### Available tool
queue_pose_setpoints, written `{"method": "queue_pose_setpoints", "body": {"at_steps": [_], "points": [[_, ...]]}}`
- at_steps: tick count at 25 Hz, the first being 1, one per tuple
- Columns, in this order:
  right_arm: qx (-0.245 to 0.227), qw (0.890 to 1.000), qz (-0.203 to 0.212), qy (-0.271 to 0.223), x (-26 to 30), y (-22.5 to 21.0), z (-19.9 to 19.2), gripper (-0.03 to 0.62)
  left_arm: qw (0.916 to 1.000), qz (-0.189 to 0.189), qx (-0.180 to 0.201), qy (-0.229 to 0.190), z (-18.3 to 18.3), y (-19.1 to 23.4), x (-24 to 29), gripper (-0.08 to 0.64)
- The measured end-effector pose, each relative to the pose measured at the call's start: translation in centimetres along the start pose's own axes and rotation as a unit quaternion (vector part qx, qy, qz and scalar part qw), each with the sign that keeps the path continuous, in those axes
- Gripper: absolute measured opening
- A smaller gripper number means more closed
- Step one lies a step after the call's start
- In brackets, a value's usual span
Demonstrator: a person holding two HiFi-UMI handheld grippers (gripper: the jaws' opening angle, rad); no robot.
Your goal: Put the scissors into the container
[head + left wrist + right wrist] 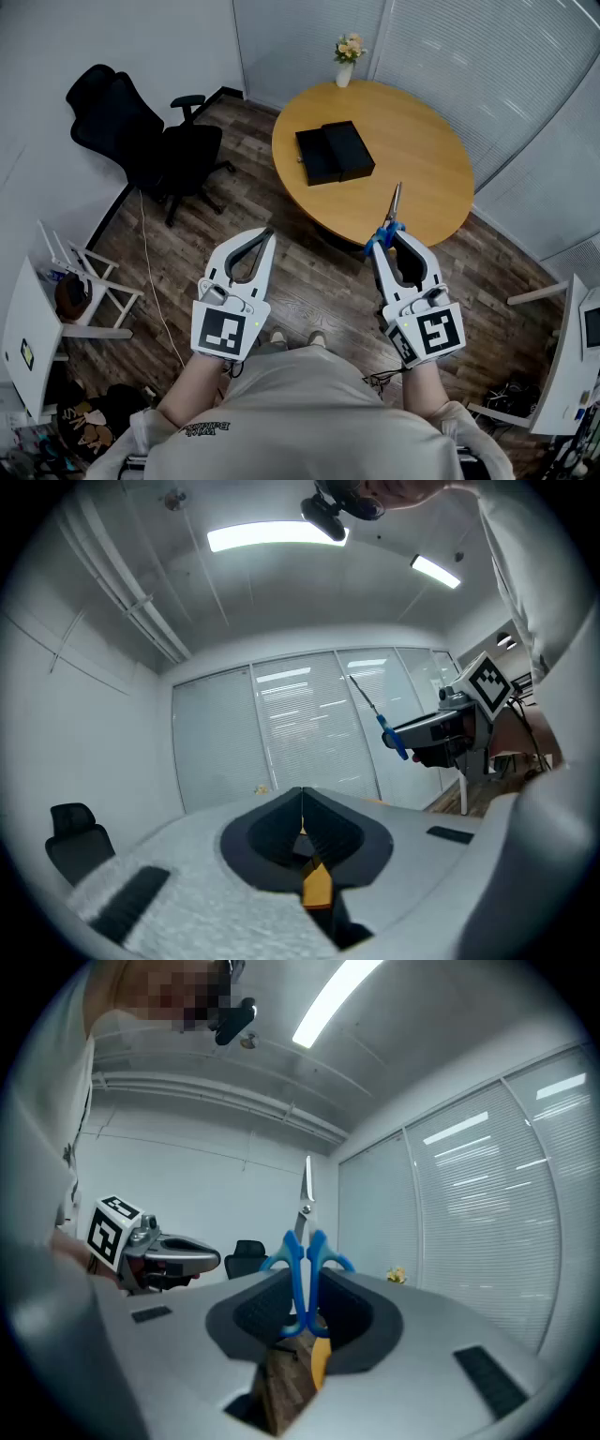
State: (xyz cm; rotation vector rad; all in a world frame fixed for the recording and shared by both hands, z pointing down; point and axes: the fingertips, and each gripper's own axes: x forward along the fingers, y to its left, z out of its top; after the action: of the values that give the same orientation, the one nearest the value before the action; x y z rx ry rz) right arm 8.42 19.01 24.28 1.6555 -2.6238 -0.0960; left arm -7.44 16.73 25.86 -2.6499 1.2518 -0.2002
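- The scissors (393, 212), with blue handles and closed metal blades, are clamped by their handles in the right hand-held gripper (388, 242). The blades are pointed away from the person, out beyond the jaw tips.
- In the right gripper view, the scissors (306, 1241) are seen standing between the jaws of the right hand-held gripper (306, 1283). The handle loops are pressed against the dark inner faces on both sides.
- The scissors are held in the air. In the head view their blades are seen against the near edge of the round wooden table (427, 141).
- The container (335, 153), black and flat, is seen lying on the table towards its left part, well apart from the scissors. It appears to be laid open in two adjoining halves.
- The left hand-held gripper (269, 234) is held over the wooden floor (319, 281), beside the right one and apart from it.
- In the left gripper view, the jaws of the left hand-held gripper (302, 797) are seen brought together at their tips, with nothing gripped between them. The scissors (380, 719) are visible off to the right in the other gripper.
- A small vase of flowers (347, 58) is placed at the far edge of the table.
- A black office chair (141, 131) is seen on the floor to the left of the table.
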Motion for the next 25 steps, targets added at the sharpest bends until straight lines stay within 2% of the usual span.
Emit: {"method": "queue_pose_setpoints", "body": {"at_steps": [14, 25], "points": [[0.019, 1.000, 0.008, -0.002, 0.2, -0.6, -0.5, 0.100, 0.9999, 0.012, 0.000, -0.003, 0.6, 0.1, 0.2, 0.021], [0.023, 0.999, 0.035, 0.004, 0.0, -2.5, -1.5, 0.100, 0.9996, 0.024, -0.010, 0.006, 0.4, -1.6, 1.7, 0.021]]}}
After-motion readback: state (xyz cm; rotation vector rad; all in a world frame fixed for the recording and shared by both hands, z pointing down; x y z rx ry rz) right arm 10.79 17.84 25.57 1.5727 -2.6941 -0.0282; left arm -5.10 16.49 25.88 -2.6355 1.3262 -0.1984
